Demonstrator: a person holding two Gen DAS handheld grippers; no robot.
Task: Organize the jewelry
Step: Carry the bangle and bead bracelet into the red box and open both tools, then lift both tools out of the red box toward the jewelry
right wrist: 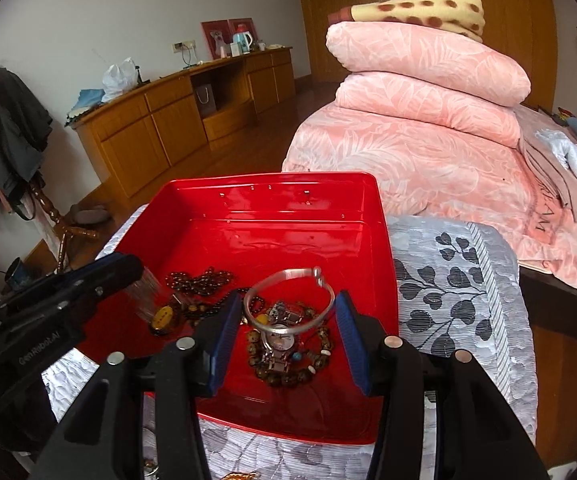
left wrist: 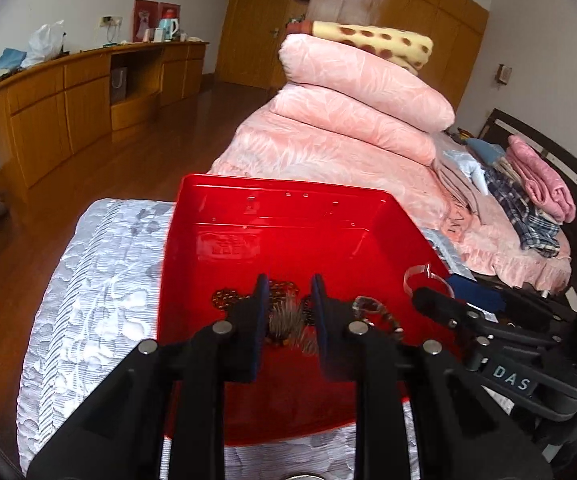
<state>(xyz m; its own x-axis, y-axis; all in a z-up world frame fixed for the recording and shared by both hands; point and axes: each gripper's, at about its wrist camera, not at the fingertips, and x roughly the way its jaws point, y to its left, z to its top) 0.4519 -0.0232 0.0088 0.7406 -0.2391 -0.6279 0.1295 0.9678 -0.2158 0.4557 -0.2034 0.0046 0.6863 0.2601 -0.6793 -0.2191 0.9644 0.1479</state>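
Observation:
A red tray (right wrist: 376,248) lies on a grey patterned cloth and holds a pile of jewelry: dark bead strings (right wrist: 200,280), a wristwatch (right wrist: 280,340) and a silver bangle (right wrist: 288,300). My right gripper (right wrist: 288,332) is open, its blue pads either side of the bangle; whether they touch it I cannot tell. My left gripper (left wrist: 288,300) is open over the tray (left wrist: 272,216), with a silvery tassel (left wrist: 286,320) between its fingers. The tassel also shows in the right wrist view (right wrist: 146,292), hanging below the left gripper's fingers. The bangle (left wrist: 424,276) shows clear at the right gripper's tip.
The grey cloth (right wrist: 456,280) covers a stool or small table beside a bed with stacked pink quilts (right wrist: 428,80). A wooden sideboard (right wrist: 176,120) stands along the far wall. A coat stand with clothes (right wrist: 4,128) is at the left. Folded clothes (left wrist: 528,192) lie on the bed.

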